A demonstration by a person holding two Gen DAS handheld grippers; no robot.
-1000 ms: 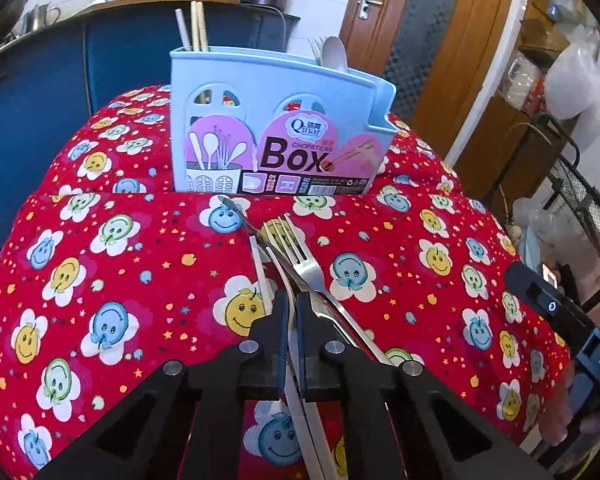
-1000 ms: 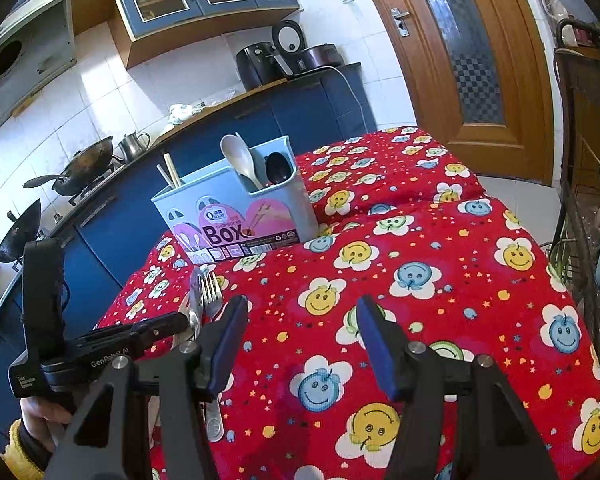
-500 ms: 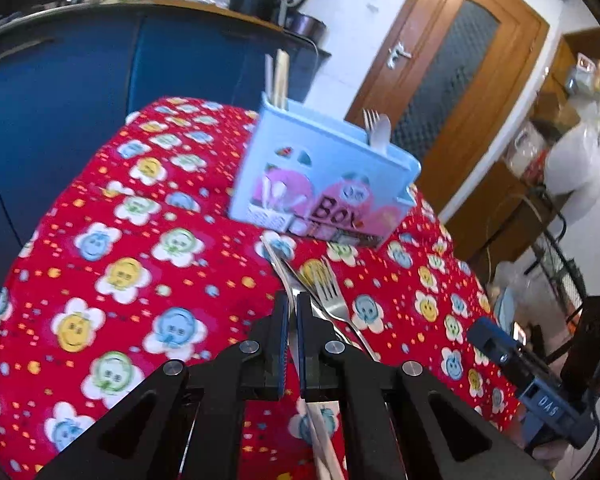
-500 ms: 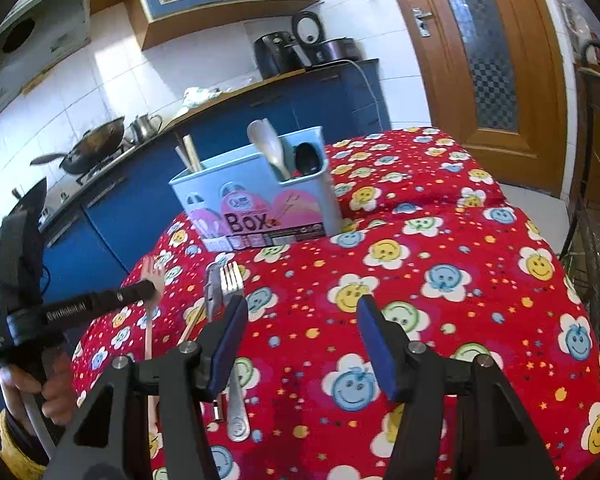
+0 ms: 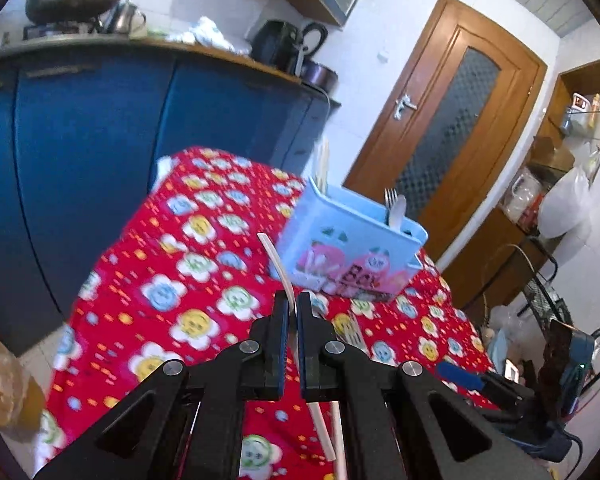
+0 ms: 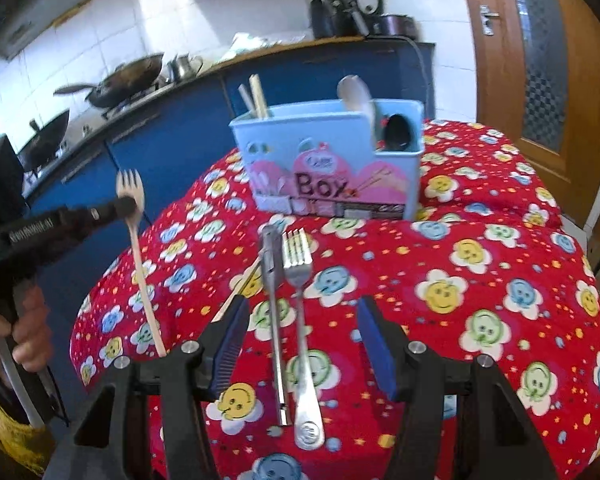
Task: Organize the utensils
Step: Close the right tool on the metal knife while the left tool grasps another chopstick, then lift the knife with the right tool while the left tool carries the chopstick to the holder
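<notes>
The left gripper (image 5: 291,312) was clamped on a wooden fork (image 6: 140,256), gripped just below the tines and held clear above the red flowered tablecloth (image 6: 480,264); the handle hung down and tilted. The right gripper (image 6: 300,344) hovered low over the cloth with its fingers spread wide and nothing between them. To finish this step well, the fork would probably need carrying over the blue utensil box (image 6: 328,168), turning until the handle points straight down, then lowering into a free compartment before release, so the long handle does not catch the rim. The box stood upright at the far side of the table. Its left compartment held chopsticks (image 6: 256,96); its right compartment held a white spoon (image 6: 356,94) and a dark spoon (image 6: 396,132), with fork tines showing in the left wrist view. On the cloth before the box lay a metal fork (image 6: 300,308) and, just beside it, a slim metal utensil (image 6: 274,312) of unclear kind.
</notes>
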